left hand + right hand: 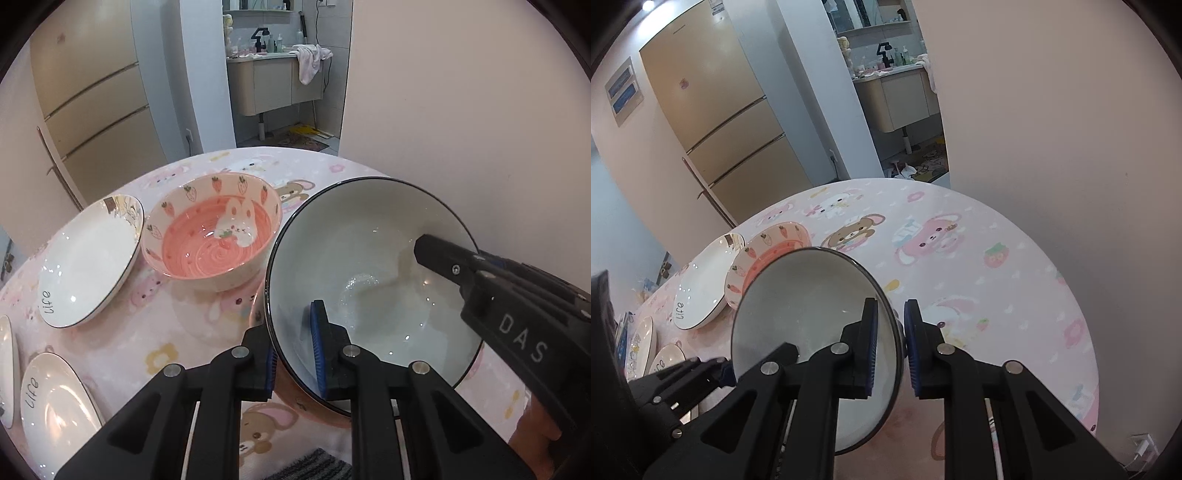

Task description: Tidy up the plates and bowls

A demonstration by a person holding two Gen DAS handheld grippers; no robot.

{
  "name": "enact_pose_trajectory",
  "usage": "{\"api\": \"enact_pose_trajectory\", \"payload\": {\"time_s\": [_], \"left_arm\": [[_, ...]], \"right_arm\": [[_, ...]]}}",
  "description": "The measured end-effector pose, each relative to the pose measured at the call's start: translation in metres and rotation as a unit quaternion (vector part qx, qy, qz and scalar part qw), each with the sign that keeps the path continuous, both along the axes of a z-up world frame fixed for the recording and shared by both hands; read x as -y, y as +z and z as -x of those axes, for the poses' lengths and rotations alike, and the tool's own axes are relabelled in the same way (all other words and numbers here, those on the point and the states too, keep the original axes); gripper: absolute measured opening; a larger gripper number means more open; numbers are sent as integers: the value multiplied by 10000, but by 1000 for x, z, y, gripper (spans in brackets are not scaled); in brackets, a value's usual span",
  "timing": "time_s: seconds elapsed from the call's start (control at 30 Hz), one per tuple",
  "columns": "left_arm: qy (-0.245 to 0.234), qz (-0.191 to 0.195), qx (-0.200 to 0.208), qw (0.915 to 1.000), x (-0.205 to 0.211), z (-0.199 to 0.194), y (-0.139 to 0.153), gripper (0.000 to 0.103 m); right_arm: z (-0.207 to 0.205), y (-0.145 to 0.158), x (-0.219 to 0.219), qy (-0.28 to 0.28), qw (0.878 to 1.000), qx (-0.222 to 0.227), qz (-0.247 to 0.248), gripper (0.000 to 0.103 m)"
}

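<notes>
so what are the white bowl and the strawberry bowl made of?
White bowl: looks like glazed ceramic, with glossy point highlights and a thin dark rim line. Strawberry bowl: likely glazed ceramic too, shiny with a printed pattern. Melamine can't be ruled out.

Left claw [293, 354] clamping white bowl [369, 266] rim, pink strawberry bowl [214, 236] beside, right claw [436, 254] inside.

Black-rimmed white bowl [369, 258], pink strawberry-and-rabbit bowl [212, 236], on a pink cartoon-bear tablecloth [960, 258]
</notes>
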State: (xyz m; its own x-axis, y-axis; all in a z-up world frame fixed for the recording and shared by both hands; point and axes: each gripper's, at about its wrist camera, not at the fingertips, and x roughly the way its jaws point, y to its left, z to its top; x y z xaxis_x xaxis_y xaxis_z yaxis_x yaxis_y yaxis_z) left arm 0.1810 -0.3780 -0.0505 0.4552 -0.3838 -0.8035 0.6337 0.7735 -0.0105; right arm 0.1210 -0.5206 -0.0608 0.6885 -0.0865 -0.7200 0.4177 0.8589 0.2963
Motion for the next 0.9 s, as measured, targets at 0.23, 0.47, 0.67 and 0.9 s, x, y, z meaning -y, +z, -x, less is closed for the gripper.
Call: {"api": "enact_pose_trajectory", "payload": {"time_s": [0.23,0.47,0.67,0.9], "left_arm": [[98,12,-446,9990,-6,-10,0,18],[54,-79,-547,9985,-7,-12,3,18],[-50,-138,-593,9981,-7,-14,4,19],[179,110,-640,9977,-12,-17,4,19]], "right_arm": [[0,-6,4,70,9994,18,-345,15],[0,-6,-7,138,9999,-14,-28,13],[3,-5,-5,247,9996,-12,-141,11],[2,-4,-2,282,9994,-61,-205,10]]}}
